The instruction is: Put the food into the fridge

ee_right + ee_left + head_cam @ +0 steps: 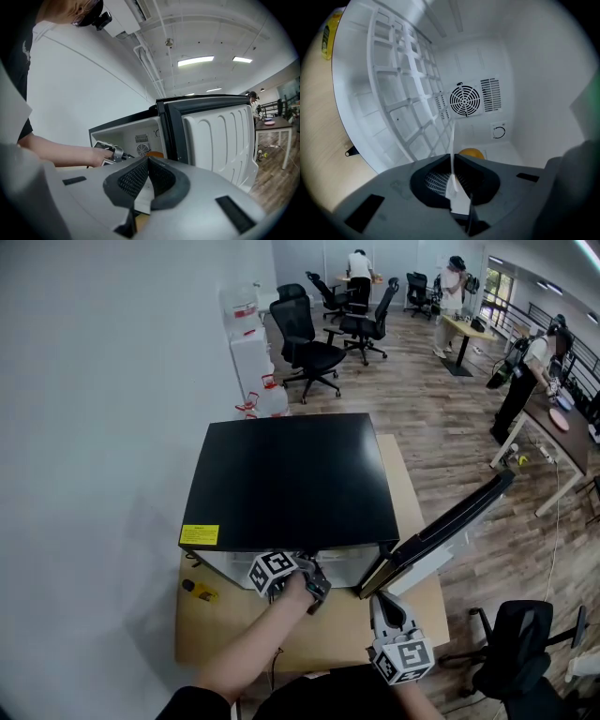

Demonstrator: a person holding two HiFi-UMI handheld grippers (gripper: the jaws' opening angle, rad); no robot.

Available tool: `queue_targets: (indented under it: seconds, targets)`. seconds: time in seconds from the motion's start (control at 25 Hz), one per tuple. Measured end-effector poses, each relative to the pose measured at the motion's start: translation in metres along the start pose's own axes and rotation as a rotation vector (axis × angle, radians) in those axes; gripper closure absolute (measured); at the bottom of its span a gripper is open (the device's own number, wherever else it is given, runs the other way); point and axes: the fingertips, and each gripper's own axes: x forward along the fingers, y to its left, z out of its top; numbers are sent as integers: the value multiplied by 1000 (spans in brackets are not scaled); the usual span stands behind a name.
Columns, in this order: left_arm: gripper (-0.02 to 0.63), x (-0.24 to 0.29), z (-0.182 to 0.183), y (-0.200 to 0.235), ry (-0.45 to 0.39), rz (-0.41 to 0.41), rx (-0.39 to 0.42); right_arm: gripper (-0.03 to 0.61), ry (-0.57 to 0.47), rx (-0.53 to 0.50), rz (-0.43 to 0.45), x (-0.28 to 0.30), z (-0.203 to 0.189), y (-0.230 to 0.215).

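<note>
A black mini fridge (291, 479) stood on a wooden table (216, 624) against the left wall, its door (450, 521) swung open to the right. The left gripper (452, 157) reached into the white interior, its jaws pressed together on a thin white strip (453, 136) that rose from between their tips; what the strip belonged to could not be told. An orange, round piece of food (471, 153) lay deep inside the fridge, at the far wall beside the round fan grille (464, 100). The right gripper (149, 159) was held near the open door, jaws together and empty.
</note>
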Motion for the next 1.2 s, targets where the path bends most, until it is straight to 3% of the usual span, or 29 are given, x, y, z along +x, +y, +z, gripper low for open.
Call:
queue_targets:
  seconds: [0.36, 0.64, 0.84, 1.04, 1.2]
  targets:
    - [586, -2, 2, -7, -14, 51, 159, 518, -16, 26, 22, -9, 0, 5]
    - [529, -2, 11, -12, -48, 123, 447, 518, -14, 34, 32, -17, -2, 8]
    - [486, -2, 12, -9, -31, 186, 546, 518, -19, 37, 28, -20, -2, 8]
    - [466, -5, 21, -11, -46, 231, 710, 518, -26, 34, 26, -22, -1, 9]
    - [442, -7, 25, -10, -47, 246, 761, 518, -25, 36, 24, -22, -2, 9]
